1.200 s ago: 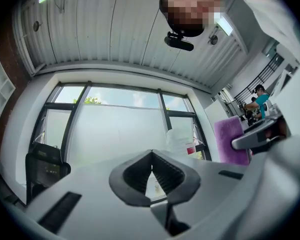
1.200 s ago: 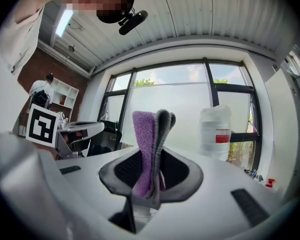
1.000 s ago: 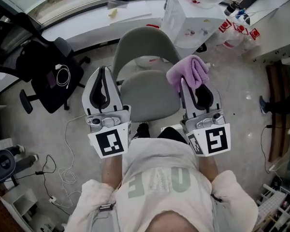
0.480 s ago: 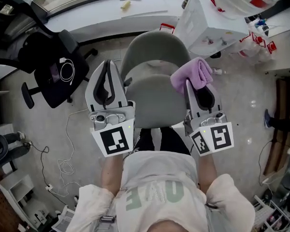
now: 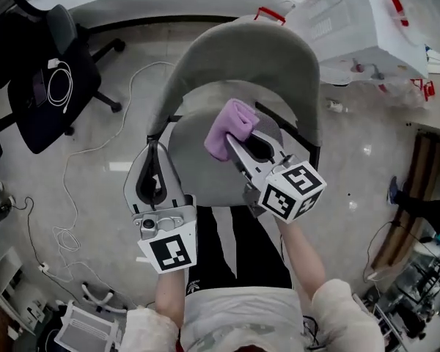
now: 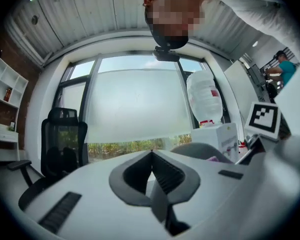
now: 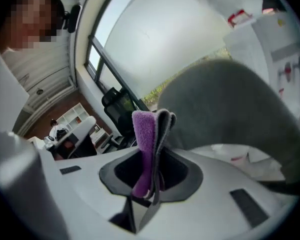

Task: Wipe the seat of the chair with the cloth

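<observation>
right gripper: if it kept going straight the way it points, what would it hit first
Likely the grey backrest, which fills the view just beyond the cloth clamped in the right gripper. Depth is unclear; tilted lower, it would meet the seat first.

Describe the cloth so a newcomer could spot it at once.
Find the grey chair in the middle of the head view and look at its seat. Over it, the right claw is shut on a folded cloth. It is the only purple thing among grey, white and black neighbours.
</observation>
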Demonstrator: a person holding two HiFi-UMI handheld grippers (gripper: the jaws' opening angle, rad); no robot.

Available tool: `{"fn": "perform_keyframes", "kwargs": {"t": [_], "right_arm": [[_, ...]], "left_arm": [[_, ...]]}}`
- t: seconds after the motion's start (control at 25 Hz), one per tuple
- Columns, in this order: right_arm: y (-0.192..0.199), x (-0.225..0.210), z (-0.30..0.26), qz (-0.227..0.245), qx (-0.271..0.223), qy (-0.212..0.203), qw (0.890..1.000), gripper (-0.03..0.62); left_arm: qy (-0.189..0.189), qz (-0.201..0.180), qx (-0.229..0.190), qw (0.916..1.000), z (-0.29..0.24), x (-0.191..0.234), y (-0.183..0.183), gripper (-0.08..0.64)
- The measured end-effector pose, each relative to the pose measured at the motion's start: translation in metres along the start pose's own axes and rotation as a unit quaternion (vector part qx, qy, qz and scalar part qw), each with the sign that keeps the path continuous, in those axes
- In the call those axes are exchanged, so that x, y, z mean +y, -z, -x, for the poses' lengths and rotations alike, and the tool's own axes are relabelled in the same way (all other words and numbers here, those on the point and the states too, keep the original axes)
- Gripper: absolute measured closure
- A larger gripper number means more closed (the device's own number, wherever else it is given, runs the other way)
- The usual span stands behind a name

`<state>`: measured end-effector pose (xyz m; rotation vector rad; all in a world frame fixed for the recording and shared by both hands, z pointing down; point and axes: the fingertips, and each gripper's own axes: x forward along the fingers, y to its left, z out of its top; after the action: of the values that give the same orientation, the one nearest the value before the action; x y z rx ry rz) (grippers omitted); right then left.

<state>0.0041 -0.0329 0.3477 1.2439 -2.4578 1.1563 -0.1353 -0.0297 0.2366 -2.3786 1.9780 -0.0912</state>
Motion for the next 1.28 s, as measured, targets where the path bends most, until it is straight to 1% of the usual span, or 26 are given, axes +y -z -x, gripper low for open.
{"fn": "perform_keyframes", "kwargs": {"t": [0.08,0.16,0.24,0.36,0.52,0.64,0.84,1.04,1.28], "right_arm": [[0.046,-0.012,-0.037,-0.041,0.057,-0.010,0.997,0.499],[0.091,-0.023,-0.068,-0.079,0.115,-0.015,0.990,0.499],[0.129,-0.030,-0.095,-0.102,0.162,-0.017,0.981,0.500],[0.168,-0.038,-0.129,-0.112,0.212,-0.016,0.971,0.500],[0.202,-0.037,-0.163,-0.131,0.261,-0.028,0.956,0.500],[0.222,-0.033,-0.179,-0.133,0.295,-0.031,0.946,0.500],[0.245,-0.041,-0.194,-0.119,0.327,-0.013,0.937,0.500],[0.252,-0.051,-0.198,-0.122,0.338,-0.002,0.933,0.502],[0.247,-0.066,-0.191,-0.125,0.336,0.013,0.933,0.502]], "left_arm": [[-0.017,0.008,0.022,0.9996,0.009,0.009,0.033,0.548],[-0.036,0.016,0.041,0.9984,0.018,0.019,0.061,0.548],[-0.054,0.021,0.058,0.9966,0.026,0.028,0.085,0.548],[-0.073,0.030,0.079,0.9937,0.034,0.039,0.113,0.548],[-0.079,0.036,0.105,0.9908,0.044,0.044,0.138,0.548],[-0.075,0.037,0.115,0.9898,0.048,0.043,0.147,0.548],[-0.069,0.040,0.109,0.9909,0.042,0.038,0.147,0.548],[-0.055,0.035,0.109,0.9919,0.037,0.029,0.149,0.548],[-0.042,0.022,0.119,0.9917,0.039,0.020,0.150,0.548]]}}
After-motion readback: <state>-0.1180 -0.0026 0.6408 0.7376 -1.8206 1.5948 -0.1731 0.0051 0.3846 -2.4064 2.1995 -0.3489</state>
